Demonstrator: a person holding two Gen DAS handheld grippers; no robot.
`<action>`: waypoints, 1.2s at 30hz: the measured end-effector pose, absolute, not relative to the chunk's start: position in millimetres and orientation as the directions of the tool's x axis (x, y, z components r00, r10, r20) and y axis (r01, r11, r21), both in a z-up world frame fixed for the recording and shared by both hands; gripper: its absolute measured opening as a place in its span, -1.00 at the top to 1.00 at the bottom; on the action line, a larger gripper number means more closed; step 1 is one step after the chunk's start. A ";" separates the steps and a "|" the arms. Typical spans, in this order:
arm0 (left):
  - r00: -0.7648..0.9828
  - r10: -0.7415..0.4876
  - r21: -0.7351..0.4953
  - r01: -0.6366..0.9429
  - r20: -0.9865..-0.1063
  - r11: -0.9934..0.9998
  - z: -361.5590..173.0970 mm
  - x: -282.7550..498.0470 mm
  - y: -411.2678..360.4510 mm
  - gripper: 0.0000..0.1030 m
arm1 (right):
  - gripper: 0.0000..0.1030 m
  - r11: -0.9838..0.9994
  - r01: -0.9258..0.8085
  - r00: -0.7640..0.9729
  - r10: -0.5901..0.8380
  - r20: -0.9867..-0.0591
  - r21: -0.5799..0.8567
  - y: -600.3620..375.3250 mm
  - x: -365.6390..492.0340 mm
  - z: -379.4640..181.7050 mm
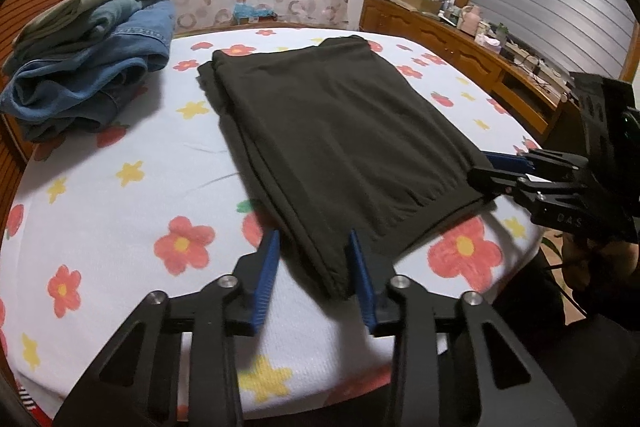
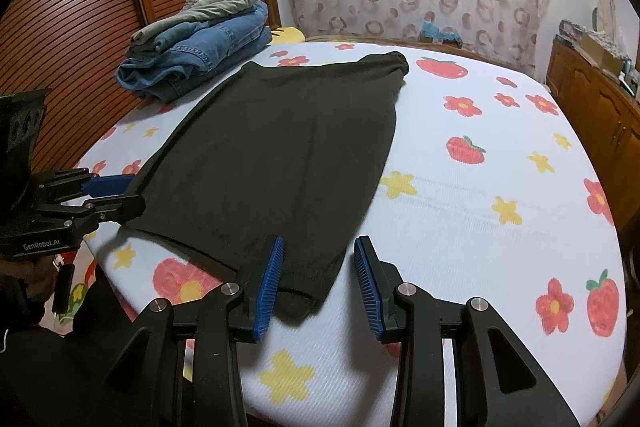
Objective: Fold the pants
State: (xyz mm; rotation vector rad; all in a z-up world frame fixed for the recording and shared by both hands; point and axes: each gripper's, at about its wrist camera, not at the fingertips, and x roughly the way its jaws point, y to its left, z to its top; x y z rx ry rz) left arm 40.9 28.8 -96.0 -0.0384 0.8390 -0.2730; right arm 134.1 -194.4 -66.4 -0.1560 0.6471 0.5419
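The dark pants (image 1: 332, 131) lie part-folded on the bed (image 1: 120, 195). Left gripper (image 1: 316, 279) and right gripper (image 2: 316, 283), jaws released, straddle near corners. Pinch all layers; lift evenly.

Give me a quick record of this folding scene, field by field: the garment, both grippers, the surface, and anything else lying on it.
garment: dark pants, folded flat, near corners toward both grippers
left gripper: open, fingers either side of the pants' near left corner
right gripper: open, at the pants' near right corner, not clamped
surface: bed sheet printed with flowers and strawberries
other items: stack of folded clothes, jeans under an olive garment, at the far left corner
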 end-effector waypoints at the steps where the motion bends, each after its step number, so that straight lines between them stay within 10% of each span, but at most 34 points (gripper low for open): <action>1: 0.633 -0.260 -0.145 0.228 -0.729 0.963 -96.0 40.5 28.3 0.39 | 0.25 0.850 -0.526 0.665 0.432 -0.610 0.029 -194.4 133.8 -66.4; 36: 0.716 -0.295 -0.149 0.262 -0.633 0.954 -45.0 24.6 27.3 0.77 | 0.76 0.770 -0.636 0.633 0.559 -0.536 0.051 -201.4 100.4 -31.9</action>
